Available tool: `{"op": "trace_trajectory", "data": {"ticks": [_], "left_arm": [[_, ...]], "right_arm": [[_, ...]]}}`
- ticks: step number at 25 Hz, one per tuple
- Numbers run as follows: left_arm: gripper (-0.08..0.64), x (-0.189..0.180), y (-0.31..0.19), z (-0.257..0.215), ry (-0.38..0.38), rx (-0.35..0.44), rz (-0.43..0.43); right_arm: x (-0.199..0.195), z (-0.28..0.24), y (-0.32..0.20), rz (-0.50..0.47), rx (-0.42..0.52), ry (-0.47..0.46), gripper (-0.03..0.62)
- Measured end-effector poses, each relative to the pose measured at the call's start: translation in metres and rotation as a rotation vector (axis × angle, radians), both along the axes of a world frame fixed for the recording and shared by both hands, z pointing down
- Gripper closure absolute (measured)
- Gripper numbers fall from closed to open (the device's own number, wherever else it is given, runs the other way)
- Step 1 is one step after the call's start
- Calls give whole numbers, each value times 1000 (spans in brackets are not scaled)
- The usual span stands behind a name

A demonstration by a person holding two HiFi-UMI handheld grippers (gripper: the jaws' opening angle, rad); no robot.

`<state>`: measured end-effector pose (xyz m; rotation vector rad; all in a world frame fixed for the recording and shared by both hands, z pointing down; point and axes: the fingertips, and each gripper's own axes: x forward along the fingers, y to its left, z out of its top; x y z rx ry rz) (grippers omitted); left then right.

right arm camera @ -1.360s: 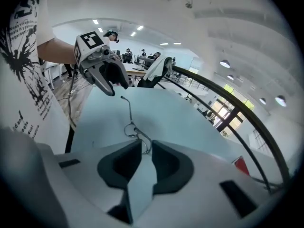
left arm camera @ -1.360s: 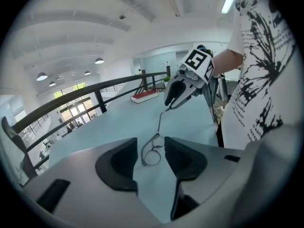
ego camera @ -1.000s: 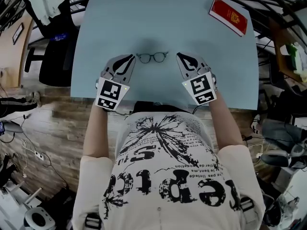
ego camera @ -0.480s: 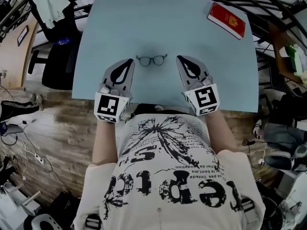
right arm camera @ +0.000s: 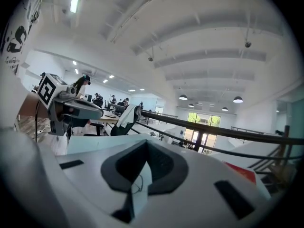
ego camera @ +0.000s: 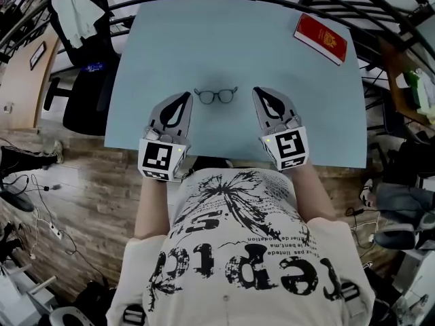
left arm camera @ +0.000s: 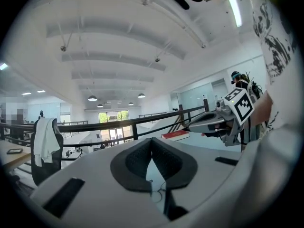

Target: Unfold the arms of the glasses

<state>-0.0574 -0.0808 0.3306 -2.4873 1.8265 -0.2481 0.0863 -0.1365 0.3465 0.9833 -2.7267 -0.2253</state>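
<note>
**Glasses on the counter, both jaws shut and empty**

My left gripper (ego camera: 185, 96) and right gripper (ego camera: 257, 91) hang just above the near part of the counter (ego camera: 238, 39), one on each side of the glasses (ego camera: 216, 96). Neither touches them. Both pairs of jaws are pressed together with nothing between the pads. Each gripper's own view shows the dark pads meeting at the tip. Through the narrow slit below them I catch a sliver of counter and a thin piece of the glasses (left arm camera: 159, 192) lying beyond, not gripped.

The glasses sit between my two tips, slightly nearer the left one, with both round lenses showing from above. They are small in every view. I see no arm reaching out from the frame across the counter, so I judge they are probably folded, but I cannot be sure. A red book (ego camera: 321, 38) lies well apart at the far right corner and plays no part here.

By that reading, none of the work shows yet. What is left would be to open the jaws, steady the frame with one gripper, swing one arm out with the other, then do the same for the second arm. The arms are thin and lie close to the frame, so catching one without dragging the glasses looks like the fiddly part.
</note>
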Motion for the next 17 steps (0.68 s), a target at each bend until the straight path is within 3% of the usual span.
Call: {"op": "trace_trajectory", "data": {"ticks": [17], "left_arm": [[541, -11, -19, -8, 15, -3, -24]], "right_arm": [[-10, -5, -15, -11, 6, 6, 584]]}}
